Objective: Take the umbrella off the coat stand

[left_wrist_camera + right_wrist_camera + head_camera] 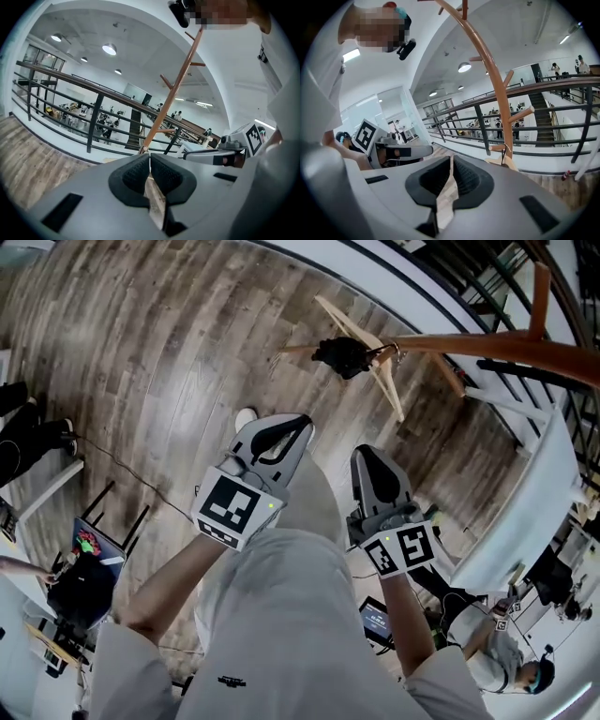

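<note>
The brown wooden coat stand (487,345) leans across the upper right of the head view. From it hang a pale wooden hanger (370,348) and a small black bundle (342,357) that looks like the folded umbrella. My left gripper (292,426) and right gripper (367,457) are held side by side below the stand, well short of it, both shut and empty. The left gripper view shows its shut jaws (150,161) with the stand's pole (173,84) rising beyond. In the right gripper view its own shut jaws (452,161) point toward the stand (497,93) and hanger (506,161).
A dark metal railing (93,93) on a white ledge (525,512) runs behind the stand. The floor is wood plank (169,352). A stand with a laptop (89,549) sits at the lower left, and a seated person (506,652) is at the lower right.
</note>
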The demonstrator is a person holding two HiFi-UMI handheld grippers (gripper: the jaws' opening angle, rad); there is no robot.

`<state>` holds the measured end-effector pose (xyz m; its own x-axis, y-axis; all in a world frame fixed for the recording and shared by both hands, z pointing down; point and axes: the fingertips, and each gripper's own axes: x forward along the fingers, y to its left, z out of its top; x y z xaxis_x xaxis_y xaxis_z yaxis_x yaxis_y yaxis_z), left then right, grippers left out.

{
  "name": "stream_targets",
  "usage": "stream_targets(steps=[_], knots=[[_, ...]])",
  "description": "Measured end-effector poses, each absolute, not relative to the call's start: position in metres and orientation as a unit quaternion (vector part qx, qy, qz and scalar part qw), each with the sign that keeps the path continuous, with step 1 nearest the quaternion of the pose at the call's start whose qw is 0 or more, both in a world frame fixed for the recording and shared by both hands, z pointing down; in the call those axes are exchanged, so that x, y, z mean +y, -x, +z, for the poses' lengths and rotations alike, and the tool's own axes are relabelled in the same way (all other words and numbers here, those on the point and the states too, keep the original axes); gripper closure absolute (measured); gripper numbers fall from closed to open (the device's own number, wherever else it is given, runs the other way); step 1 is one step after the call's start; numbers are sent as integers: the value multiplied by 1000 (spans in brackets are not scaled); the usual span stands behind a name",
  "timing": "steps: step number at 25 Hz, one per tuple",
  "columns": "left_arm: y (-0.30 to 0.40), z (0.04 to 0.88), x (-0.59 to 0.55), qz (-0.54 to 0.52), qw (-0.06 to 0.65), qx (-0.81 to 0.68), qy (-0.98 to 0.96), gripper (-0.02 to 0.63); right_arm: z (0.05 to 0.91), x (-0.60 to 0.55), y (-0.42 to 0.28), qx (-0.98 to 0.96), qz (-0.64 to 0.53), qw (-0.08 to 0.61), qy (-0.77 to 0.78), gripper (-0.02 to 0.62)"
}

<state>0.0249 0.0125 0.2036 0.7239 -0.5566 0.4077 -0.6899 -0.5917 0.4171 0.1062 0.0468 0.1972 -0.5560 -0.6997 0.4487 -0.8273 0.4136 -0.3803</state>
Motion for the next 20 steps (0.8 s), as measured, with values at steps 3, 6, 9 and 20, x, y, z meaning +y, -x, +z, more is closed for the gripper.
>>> stream_targets(steps=[3,6,9,20], knots=[[-24,223,9,120,279,-352,-885,580,214,43,-104,-834,288,107,-459,552],[-24,247,6,121,280,-352,-885,580,232,38,-100,-848,227,135,-460,552],[-25,273,2,121,274,-352,-887,580,256,33,-93,-859,192,167,-445,552],[-44,352,-17,125,234,-345,-900,580,334,5,-106,-832,233,150,-481,552]])
